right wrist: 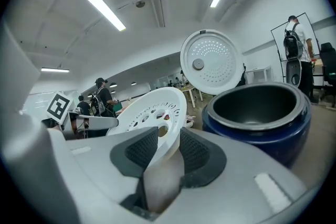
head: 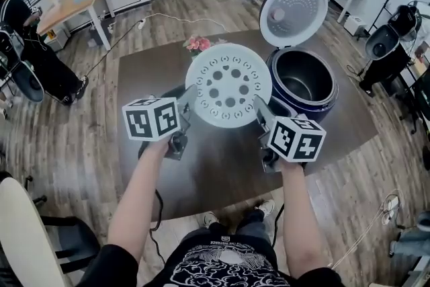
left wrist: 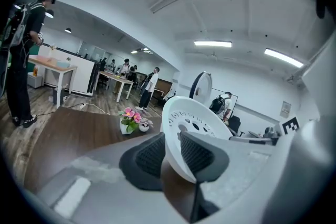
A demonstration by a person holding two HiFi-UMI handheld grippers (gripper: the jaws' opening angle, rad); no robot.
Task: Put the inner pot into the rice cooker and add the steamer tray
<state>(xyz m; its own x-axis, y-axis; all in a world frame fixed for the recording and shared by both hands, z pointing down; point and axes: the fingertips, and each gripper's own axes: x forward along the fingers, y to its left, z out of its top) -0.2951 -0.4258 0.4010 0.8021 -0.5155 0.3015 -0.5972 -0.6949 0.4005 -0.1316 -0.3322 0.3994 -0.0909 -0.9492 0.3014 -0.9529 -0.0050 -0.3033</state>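
The steamer tray (head: 228, 85) hangs in the air above the brown table (head: 154, 77), a round white disc with holes, lying roughly flat with its far edge perhaps a little raised. It is carried at two points on its near rim. The left gripper (head: 188, 101) pinches the near-left edge, with the rim clamped between its ribbed pads. The right gripper (head: 259, 108) pinches the near-right edge in the same way, so neither set of jaws is spread or pressed empty. Being round, the tray has no long axis to line up; what matters is the sideways offset. The rice cooker (head: 324, 104) stands just right of the tray and a touch farther off, with its lid (head: 293, 12) swung up and back, out of the way. The dark inner pot (head: 304, 80) already sits inside it, so that half of the job looks done. The right gripper is the nearer one to the cooker's mouth. The coming move is likely a joint shift to the right until the disc sits centred over the pot — then a level descent with both hands, so that one rim does not catch on the cooker's wall first.
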